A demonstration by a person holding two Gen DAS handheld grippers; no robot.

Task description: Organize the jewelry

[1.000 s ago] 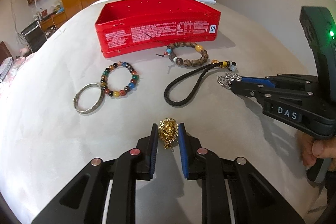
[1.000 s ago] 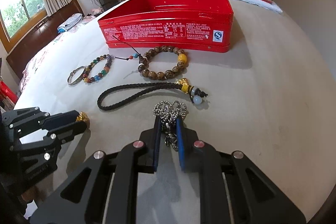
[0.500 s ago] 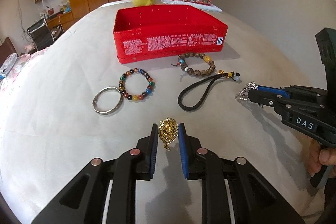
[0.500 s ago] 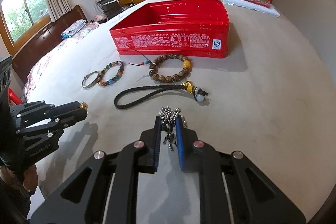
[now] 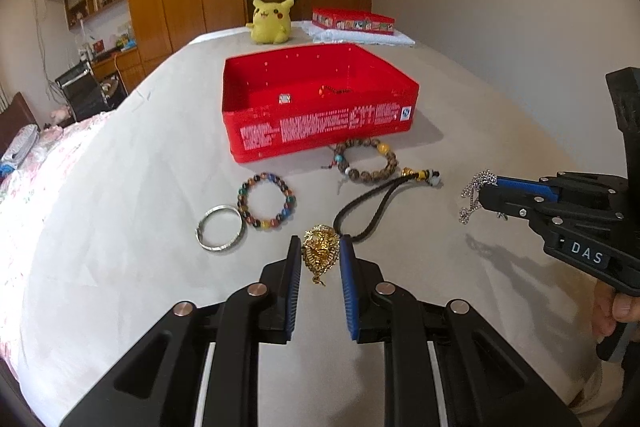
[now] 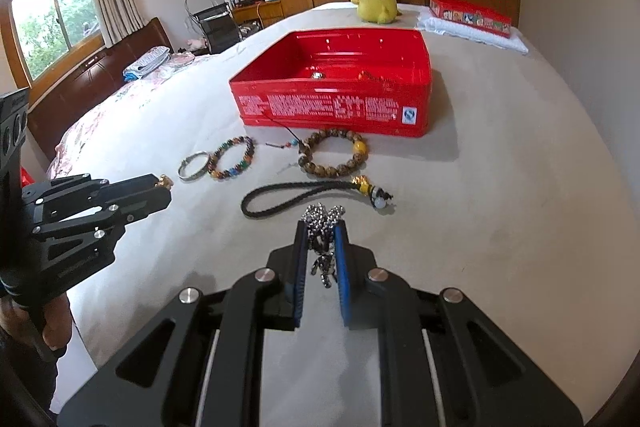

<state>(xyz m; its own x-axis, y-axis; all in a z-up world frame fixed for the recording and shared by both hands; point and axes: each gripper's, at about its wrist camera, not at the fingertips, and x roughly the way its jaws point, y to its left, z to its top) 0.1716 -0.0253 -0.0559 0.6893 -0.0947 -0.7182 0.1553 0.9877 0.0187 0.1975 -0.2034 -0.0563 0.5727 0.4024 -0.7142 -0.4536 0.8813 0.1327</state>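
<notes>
My left gripper [image 5: 320, 247] is shut on a gold pendant [image 5: 319, 251] and holds it above the bed; it also shows in the right wrist view [image 6: 162, 187]. My right gripper [image 6: 322, 227] is shut on a silver chain [image 6: 323, 223], which dangles from it in the left wrist view [image 5: 474, 193]. The open red tin [image 5: 320, 123] lies ahead with a few small pieces inside. In front of it lie a wooden bead bracelet [image 5: 366, 161], a multicoloured bead bracelet [image 5: 266, 203], a silver bangle [image 5: 220, 233] and a black braided cord [image 5: 376, 211].
A yellow plush toy [image 5: 270, 21] and a red box [image 5: 354, 21] on a white cloth sit at the far end of the bed. A wall runs along the right; wardrobes and a desk stand behind and to the left.
Both grippers have risen off the bed with their pieces, so the inside of the tin now shows. The items on the bed have not moved.
</notes>
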